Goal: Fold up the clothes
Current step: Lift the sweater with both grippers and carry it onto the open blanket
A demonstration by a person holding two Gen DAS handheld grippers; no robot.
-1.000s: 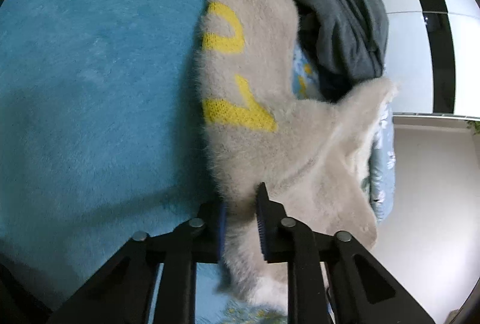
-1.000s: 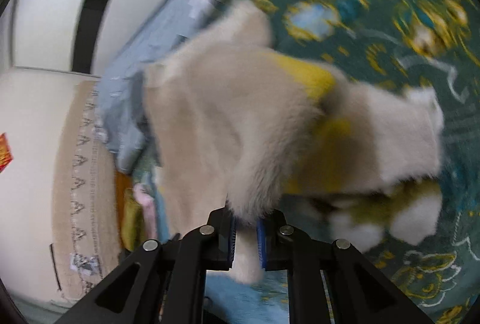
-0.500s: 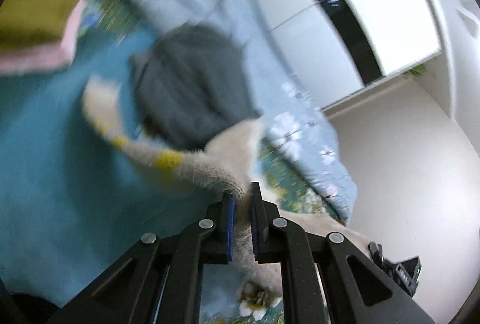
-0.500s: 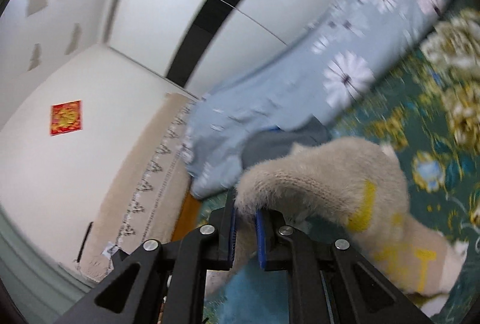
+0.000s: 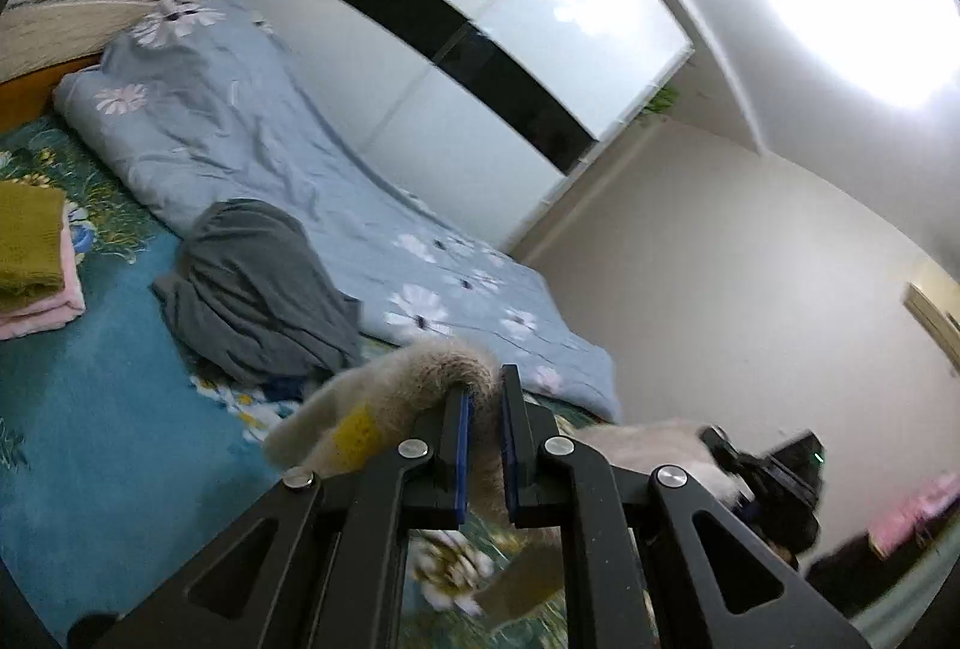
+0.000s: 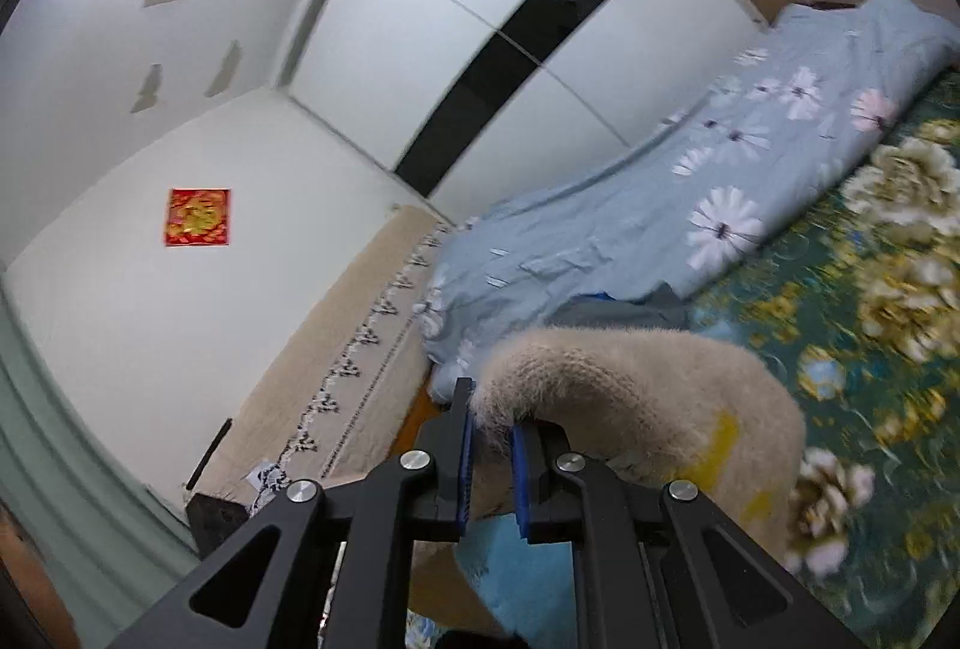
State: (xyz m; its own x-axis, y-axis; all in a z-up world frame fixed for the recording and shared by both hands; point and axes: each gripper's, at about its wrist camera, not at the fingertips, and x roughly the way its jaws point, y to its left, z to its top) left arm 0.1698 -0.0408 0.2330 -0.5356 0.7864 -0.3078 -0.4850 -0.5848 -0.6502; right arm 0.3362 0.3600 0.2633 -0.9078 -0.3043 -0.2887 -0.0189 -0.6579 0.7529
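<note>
Both grippers — left gripper (image 5: pixel 483 418), right gripper (image 6: pixel 493 424) — have jaws clamped on the fuzzy beige sweater (image 6: pixel 630 379) (yellow-patched), lifted above the bed (image 5: pixel 90 397).

Sweater (image 5: pixel 384 403) hangs over the bed (image 5: pixel 90 409), pinched by left tool (image 5: pixel 483 445) and right tool (image 6: pixel 491 460). Crumpled garment (image 5: pixel 258 289) behind it; quilt (image 5: pixel 270 150) along far edge; folded stack (image 5: pixel 30 259) at left edge.

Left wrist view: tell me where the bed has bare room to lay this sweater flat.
The teal blanket is bare between the folded stack at left and the grey garment. Beyond the garment it is crowded by the blue floral quilt. Both the left gripper and right gripper hold the beige sweater.
</note>
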